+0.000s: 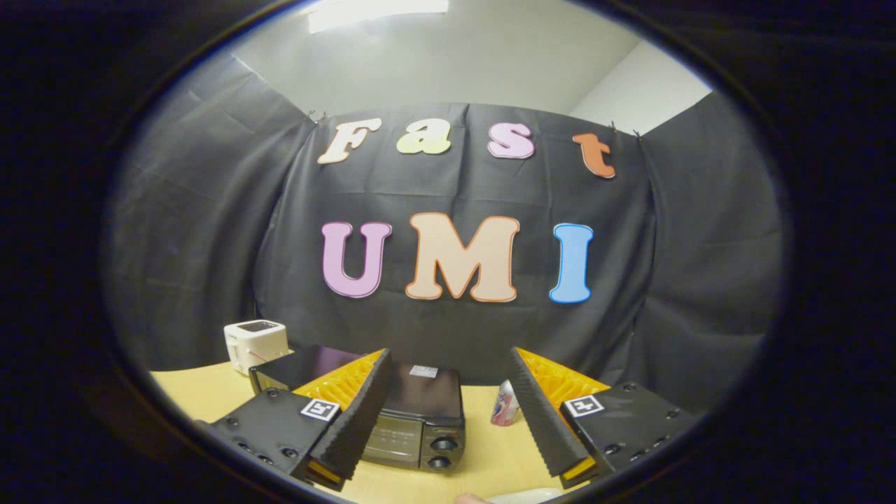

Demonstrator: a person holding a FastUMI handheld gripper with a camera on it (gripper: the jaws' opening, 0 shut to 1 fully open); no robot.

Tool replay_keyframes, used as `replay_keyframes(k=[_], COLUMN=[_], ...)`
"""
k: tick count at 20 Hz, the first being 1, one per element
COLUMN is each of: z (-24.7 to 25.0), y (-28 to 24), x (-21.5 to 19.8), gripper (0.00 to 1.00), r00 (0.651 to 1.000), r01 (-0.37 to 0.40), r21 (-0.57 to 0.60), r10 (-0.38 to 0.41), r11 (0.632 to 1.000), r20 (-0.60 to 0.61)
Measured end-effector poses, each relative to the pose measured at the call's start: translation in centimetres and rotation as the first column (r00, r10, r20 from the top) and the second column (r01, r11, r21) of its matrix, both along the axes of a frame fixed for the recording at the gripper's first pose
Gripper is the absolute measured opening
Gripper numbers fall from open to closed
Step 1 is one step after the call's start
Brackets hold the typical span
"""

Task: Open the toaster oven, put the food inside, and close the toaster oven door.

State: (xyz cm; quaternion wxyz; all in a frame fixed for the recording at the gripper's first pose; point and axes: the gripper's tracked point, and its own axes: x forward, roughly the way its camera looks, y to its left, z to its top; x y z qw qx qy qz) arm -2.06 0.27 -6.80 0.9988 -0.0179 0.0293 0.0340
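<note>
Nearest to us, the gripper (448, 420) holds its two fingers (353, 420) wide apart, black ribbed pads facing inward, orange backing behind, nothing between them but open air. Each finger block carries a small square black-and-white marker.

Just beyond and between the fingers we note the toaster oven (420, 416): a black box, glossy dark top with a small pale sticker near the back, two round knobs stacked at the right end of its front. Door appears closed, glass dark; we cannot see inside. Its left part is covered by the left finger, so the door handle is hard to make out.

We see a wooden table (490, 455), yellowish, carrying everything. A second black box shape (301, 365) sits behind the left finger, just beside the oven's left side; it may be another appliance, we cannot tell. Further left and back stands a small white cube-shaped device (255, 344) with a dark top panel. To the right of the oven, close against the right finger's inner edge, stands a pink-and-white drink can (505, 404), upright, its right side hidden by the finger.

At the table's near edge, between the fingers, we catch a pale rounded object (525, 496) and a fingertip-like shape (470, 498), both cut off and too partial to identify.
</note>
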Motion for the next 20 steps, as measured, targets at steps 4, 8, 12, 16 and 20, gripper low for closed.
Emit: replay_keyframes(k=[4,8,12,16,20], z=[3.9,5.1,4.4,4.2,4.2], y=[-2.0,-4.3,-5.8,-7.0,-9.8], x=[0.0,0.2,0.3,0.4,0.5], gripper=[1.0,1.0,1.0,1.0,1.0], r00=[0.999,1.0,1.0,0.998,0.997], r01=[-0.032,-0.019,-0.028,-0.052,-0.051], r21=[0.085,0.096,0.08,0.065,0.018], r10=[0.032,0.018,0.027,0.051,0.05], r11=[0.996,0.995,0.996,0.997,0.999], r20=[0.0,0.008,0.011,0.022,0.052])
